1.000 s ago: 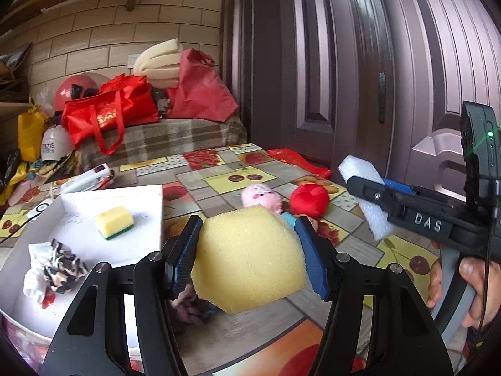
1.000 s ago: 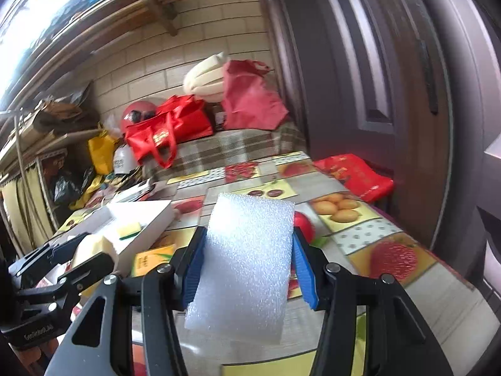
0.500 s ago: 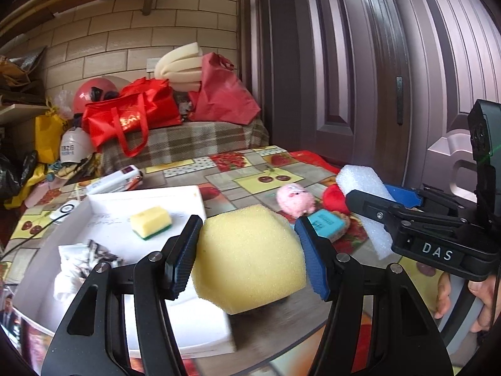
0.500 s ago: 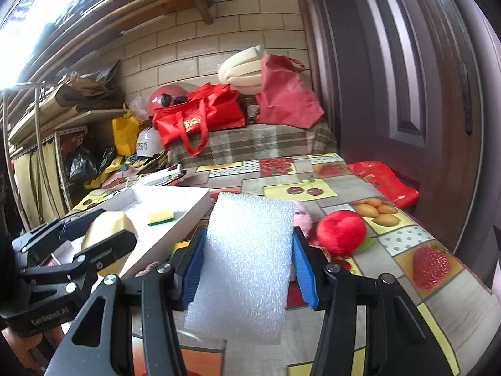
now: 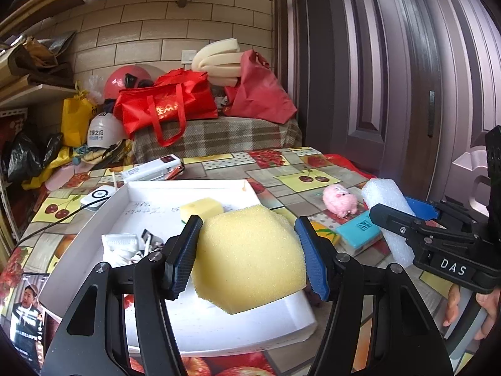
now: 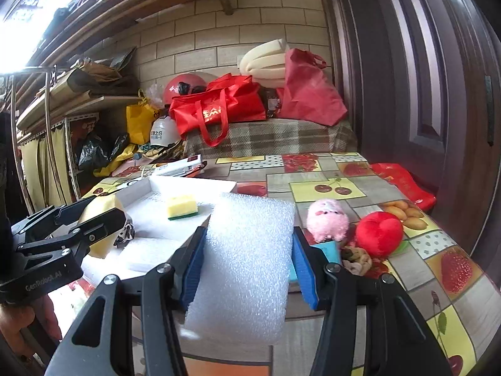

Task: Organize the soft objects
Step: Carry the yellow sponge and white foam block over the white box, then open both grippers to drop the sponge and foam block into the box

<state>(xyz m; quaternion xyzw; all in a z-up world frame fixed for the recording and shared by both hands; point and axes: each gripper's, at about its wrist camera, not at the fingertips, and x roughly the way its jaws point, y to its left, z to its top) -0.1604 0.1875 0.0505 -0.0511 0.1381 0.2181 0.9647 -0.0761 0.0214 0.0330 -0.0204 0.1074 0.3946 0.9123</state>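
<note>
My left gripper is shut on a big yellow sponge and holds it over the near right part of the white tray. My right gripper is shut on a white foam sheet, to the right of the tray; the foam sheet also shows in the left wrist view. In the tray lie a small yellow-green sponge and a crumpled patterned cloth. On the table to the right lie a pink plush pig, a red plush heart and a blue block.
The table has a fruit-pattern cloth. A white box and a small white device with a cable lie behind the tray. A phone lies at the near left. Red bags sit on a checked bench behind.
Both grippers have swung left toward the tray. The yellow sponge has gone from above the bare table to above the tray's near right part. The foam sheet stays gripped.
</note>
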